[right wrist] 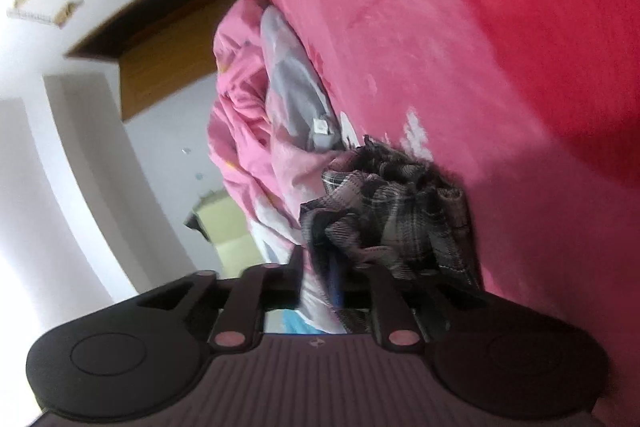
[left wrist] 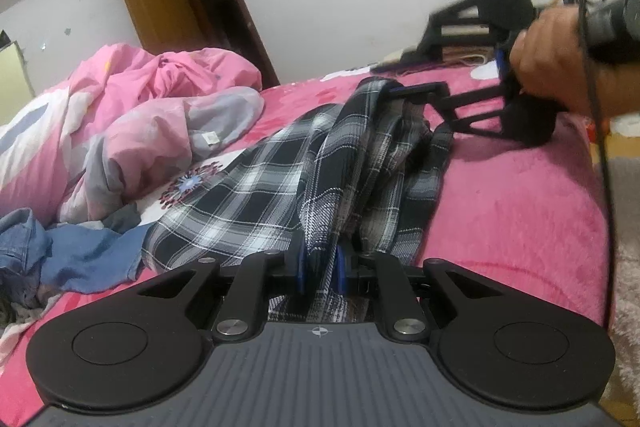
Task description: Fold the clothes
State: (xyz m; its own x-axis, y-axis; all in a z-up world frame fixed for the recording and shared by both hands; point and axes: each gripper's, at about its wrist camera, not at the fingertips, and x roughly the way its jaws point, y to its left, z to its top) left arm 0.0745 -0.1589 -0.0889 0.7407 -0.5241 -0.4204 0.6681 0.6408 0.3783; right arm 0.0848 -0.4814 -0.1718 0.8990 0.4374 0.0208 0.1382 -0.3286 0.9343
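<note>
No readable writing is showing anywhere. The plaid shirt is lying stretched along the pink blanket between both tools. The left gripper is pinching its near end, jaws nearly together on the cloth. The right gripper, held by a hand, is reaching the bunched far end; whether it is gripping I cannot tell

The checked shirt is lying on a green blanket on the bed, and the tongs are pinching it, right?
Not green. The left wrist view shows the checked shirt on a pink blanket. The left tongs do pinch it.
</note>
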